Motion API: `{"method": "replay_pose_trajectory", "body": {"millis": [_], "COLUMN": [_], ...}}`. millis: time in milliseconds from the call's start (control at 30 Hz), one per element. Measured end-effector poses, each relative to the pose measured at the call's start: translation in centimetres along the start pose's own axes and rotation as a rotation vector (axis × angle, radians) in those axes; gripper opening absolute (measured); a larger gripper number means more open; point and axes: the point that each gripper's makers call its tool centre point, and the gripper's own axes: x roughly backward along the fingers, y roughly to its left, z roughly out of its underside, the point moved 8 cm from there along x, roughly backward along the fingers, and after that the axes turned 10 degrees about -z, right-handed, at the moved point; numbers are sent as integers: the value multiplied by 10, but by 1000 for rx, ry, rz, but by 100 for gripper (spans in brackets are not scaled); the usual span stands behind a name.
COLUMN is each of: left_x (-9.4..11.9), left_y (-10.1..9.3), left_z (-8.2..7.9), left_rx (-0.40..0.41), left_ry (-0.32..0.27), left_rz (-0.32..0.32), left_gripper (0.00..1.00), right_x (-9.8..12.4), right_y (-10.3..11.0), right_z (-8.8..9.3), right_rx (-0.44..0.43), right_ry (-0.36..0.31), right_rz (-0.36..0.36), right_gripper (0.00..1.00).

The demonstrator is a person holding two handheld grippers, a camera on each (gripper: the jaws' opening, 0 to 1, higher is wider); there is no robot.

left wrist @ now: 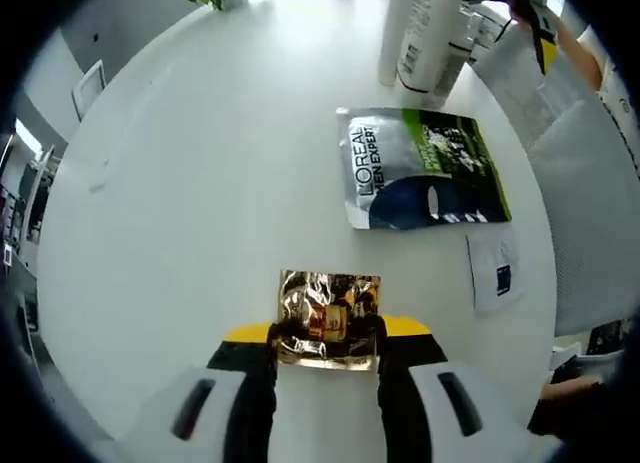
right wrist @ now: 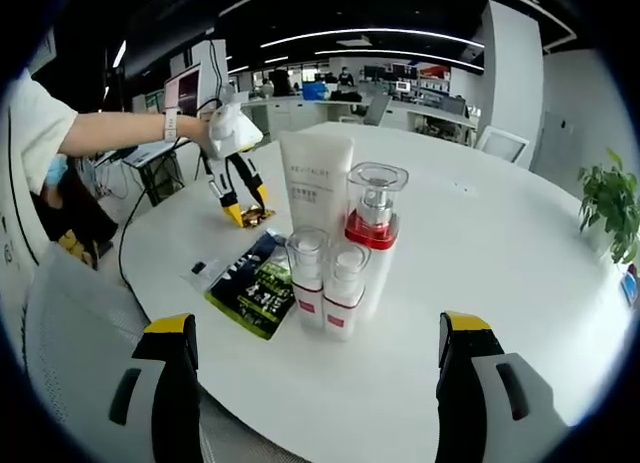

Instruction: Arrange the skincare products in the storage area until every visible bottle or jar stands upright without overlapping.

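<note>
Left tool (left wrist: 327, 345) has its jaws closed on a crinkled gold foil sachet (left wrist: 329, 318), which I see lying flat on the white round counter (left wrist: 200, 203) between the yellow-tipped fingers. In my right gripper view that same tool (right wrist: 243, 211) is held by a person's hand (right wrist: 228, 131), arm stretched out level from a white sleeve, jaws pointing down at the counter. Right tool (right wrist: 315, 358) stands wide open with nothing between its jaws, held low over the near edge of the counter. Just ahead of it stand the upright products, bunched and touching: two small clear-capped bottles with red bands (right wrist: 325, 279), a taller bottle with a clear square cap and red collar (right wrist: 374, 223), and a white squeeze tube (right wrist: 314, 183) behind them. Beside them lies a flat silver, dark-blue and green L'Oréal Men Expert pouch (left wrist: 422, 169), with a small white sachet (left wrist: 494, 271) near it.
</note>
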Motion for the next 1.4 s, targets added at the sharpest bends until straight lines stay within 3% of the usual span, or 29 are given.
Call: {"method": "replay_pose_trajectory", "body": {"millis": [67, 100, 133, 167, 200, 267, 467, 700, 767, 833, 900, 933, 1000, 1067, 1133, 1400], "left_x": [2, 4, 6, 6, 5, 2, 2, 17, 16, 17, 13, 14, 11, 8, -1, -12], "left_y": [-2, -4, -4, 0, 6, 7, 17, 29, 33, 36, 49, 40, 41, 41, 53, 68], "left_z": [-1, -3, -3, -2, -3, 5, 12, 8, 9, 10, 16, 17, 20, 23, 27, 28], "left_rx": [10, 9, 9, 8, -29, -75, -22, 209, 267, 358, 428, 457, 505, 538, 558, 638], "left_ry": [-6, -12, -9, -4, -32, -2, 3, -36, -37, -21, 8, 21, 49, 60, 68, 92], "left_rz": [-13, -16, -28, -56, -114, -108, -112, -198, -215, -254, -284, -291, -312, -296, -288, -282], "left_gripper": [32, 23, 8, 0, 1, 7, 10, 28, 41, 54, 58, 61, 68, 67, 62, 65], "right_x": [-1, -1, 0, 0, 0, -1, 0, 0, -1, -1, -1, -1, 0, 0, 1, 0], "right_y": [1, 2, 2, 3, 3, 3, 5, 5, 5, 5, 5, 5, 5, 5, 4, 2], "right_z": [0, 0, 0, 0, 0, 0, -1, 0, 1, 2, 2, 2, 3, 4, 5, 6], "right_rx": [9, 10, 11, 13, 16, 18, 25, 22, 22, 20, 19, 18, 18, 16, 16, 11], "right_ry": [5, 5, 8, 8, 8, 13, 8, 13, 15, 16, 18, 18, 20, 25, 27, 39], "right_rz": [-4, -5, -8, -8, -10, -15, -17, -17, -17, -21, -19, -19, -17, -16, -12, -6], "right_gripper": [100, 100, 100, 100, 100, 100, 100, 100, 100, 100, 100, 100, 100, 100, 100, 100]}}
